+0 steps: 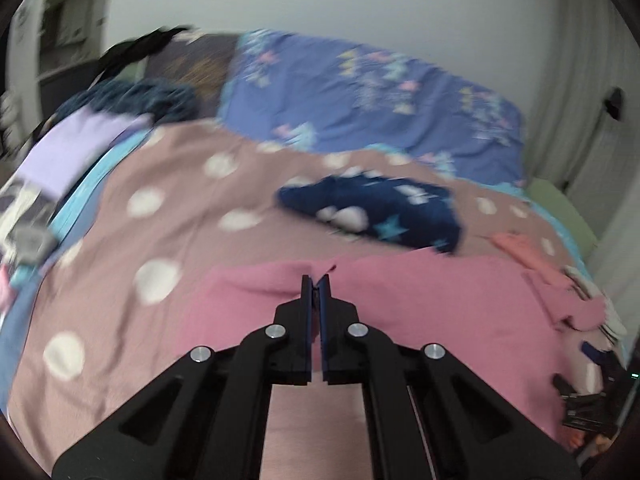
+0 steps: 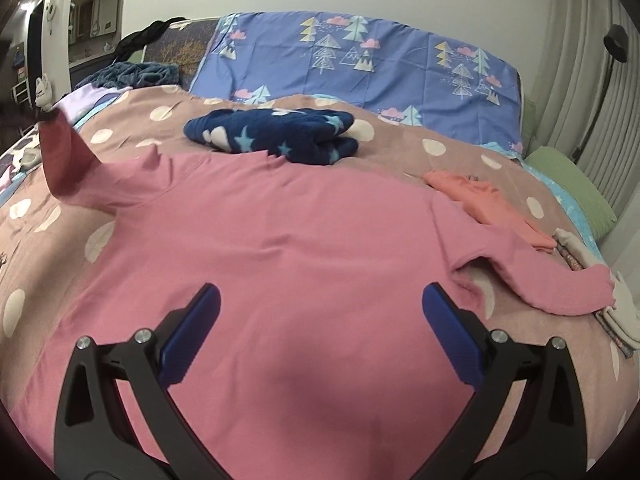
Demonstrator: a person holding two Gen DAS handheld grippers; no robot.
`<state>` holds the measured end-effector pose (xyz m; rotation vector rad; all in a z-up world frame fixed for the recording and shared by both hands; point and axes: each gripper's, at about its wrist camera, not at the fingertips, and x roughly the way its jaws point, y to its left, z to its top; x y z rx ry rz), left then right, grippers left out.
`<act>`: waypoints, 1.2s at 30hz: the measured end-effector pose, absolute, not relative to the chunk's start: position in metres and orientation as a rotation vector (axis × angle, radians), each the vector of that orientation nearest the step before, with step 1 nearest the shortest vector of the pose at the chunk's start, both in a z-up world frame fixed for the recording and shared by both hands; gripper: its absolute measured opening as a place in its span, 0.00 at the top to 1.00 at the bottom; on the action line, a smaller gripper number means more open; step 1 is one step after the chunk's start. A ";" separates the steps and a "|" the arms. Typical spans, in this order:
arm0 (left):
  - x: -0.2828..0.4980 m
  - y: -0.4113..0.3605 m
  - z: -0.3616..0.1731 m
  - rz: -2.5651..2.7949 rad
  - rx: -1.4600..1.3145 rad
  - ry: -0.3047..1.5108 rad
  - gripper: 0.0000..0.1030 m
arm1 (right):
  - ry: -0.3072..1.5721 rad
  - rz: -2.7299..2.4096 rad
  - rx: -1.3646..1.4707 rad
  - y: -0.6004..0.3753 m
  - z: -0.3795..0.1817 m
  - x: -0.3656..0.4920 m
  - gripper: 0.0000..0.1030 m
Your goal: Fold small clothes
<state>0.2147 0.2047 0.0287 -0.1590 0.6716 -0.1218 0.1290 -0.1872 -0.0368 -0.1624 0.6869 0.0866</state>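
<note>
Pinching pink shirt (image 1: pixel 420 320), left tongs (image 1: pixel 316 284); right tongs (image 2: pixel 320 304) wide, empty.

Soft, even indoor light — left wrist view motion-blurred, right sharp; edges bend, corners perhaps vignetted.

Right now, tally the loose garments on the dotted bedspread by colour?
Pink: 1, the pink top, spread flat, one sleeve lifted
Navy with stars: 1, the folded fleece piece
Coral orange: 1, the small garment beside the pink top's sleeve
Grey-white: 1, the folded pile at the bed's edge; how many pieces are in it is unclear
Total: 4
</note>
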 end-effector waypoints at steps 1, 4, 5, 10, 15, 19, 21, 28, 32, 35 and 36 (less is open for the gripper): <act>0.216 0.186 0.040 -0.170 -0.140 0.658 0.99 | 0.689 0.081 -0.153 -0.192 -0.037 0.131 0.02; 0.218 0.126 0.059 -0.323 -0.103 0.644 0.99 | 0.707 0.080 -0.125 -0.205 -0.041 0.133 0.02; 0.219 0.102 0.060 -0.376 -0.089 0.646 0.99 | 0.717 0.075 -0.114 -0.210 -0.043 0.135 0.02; 0.213 0.026 0.026 -0.448 0.028 0.702 0.87 | 0.768 0.075 -0.059 -0.231 -0.052 0.141 0.02; 0.201 0.048 -0.032 -0.311 0.102 0.796 0.74 | 0.815 0.168 -0.038 -0.231 -0.054 0.157 0.55; 0.194 0.096 -0.076 -0.210 0.110 0.900 0.71 | 0.919 0.413 0.055 -0.199 -0.054 0.194 0.84; 0.194 0.109 -0.088 -0.187 0.146 0.916 0.65 | 0.954 0.521 0.090 -0.173 -0.053 0.213 0.84; 0.202 0.100 -0.114 -0.224 0.277 0.917 0.49 | 1.105 0.740 0.226 -0.065 -0.066 0.289 0.57; 0.210 0.104 -0.116 -0.204 0.280 0.896 0.48 | 1.174 0.746 0.237 -0.027 -0.082 0.311 0.56; 0.215 0.112 -0.118 -0.195 0.256 0.907 0.61 | 1.200 0.745 0.247 -0.012 -0.093 0.318 0.56; 0.216 0.115 -0.118 -0.200 0.241 0.911 0.73 | 1.197 0.737 0.244 -0.006 -0.099 0.323 0.56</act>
